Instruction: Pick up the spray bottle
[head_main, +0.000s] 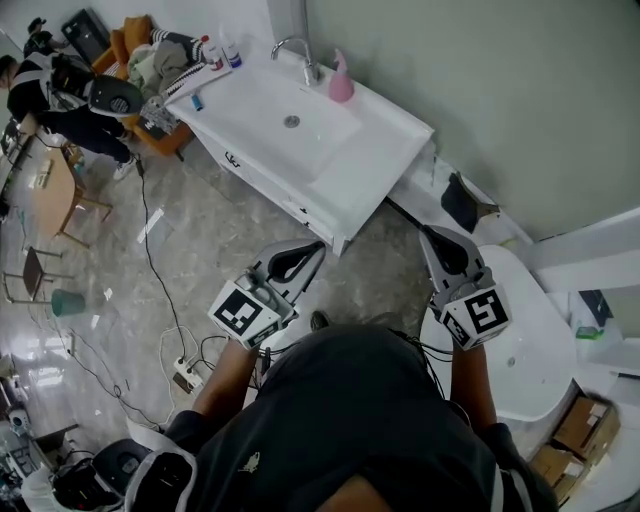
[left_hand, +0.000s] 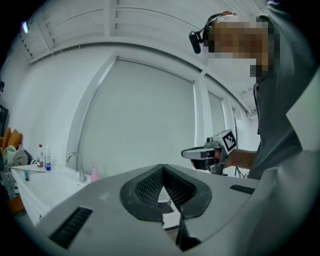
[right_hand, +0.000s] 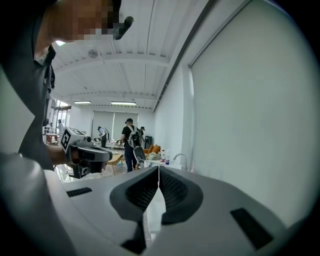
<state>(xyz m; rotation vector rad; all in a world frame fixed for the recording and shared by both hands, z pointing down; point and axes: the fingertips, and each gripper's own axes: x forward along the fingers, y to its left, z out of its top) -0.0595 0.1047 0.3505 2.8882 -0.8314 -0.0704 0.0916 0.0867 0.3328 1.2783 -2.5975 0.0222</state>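
Head view: the left tool (head_main: 318, 247) and the right tool (head_main: 426, 232) are held side by side above the floor, both aimed toward a white tabletop (head_main: 385, 140) with a sunken basin; neither touches it. The pink spray bottle (head_main: 341, 78) stands upright at the back edge of this tabletop, just beside the faucet (head_main: 297, 52) and well apart from both tools. Two small bottles (head_main: 218, 50) stand at the far left end. Left gripper view: the jaws of the left tool (left_hand: 162, 167) are together, ribbed pads meeting at the tips, with nothing between them. The spray bottle (left_hand: 94, 173) appears low at left, next to the faucet (left_hand: 77, 165), on the tabletop ahead. The right tool (left_hand: 185, 154) shows at right, gripped by a hand. Right gripper view: the jaws of the right tool (right_hand: 159, 169) are together and empty. The left tool (right_hand: 107, 154) shows at left; the faucet (right_hand: 181, 160) lies ahead, and a person (right_hand: 130, 142) stands in the background
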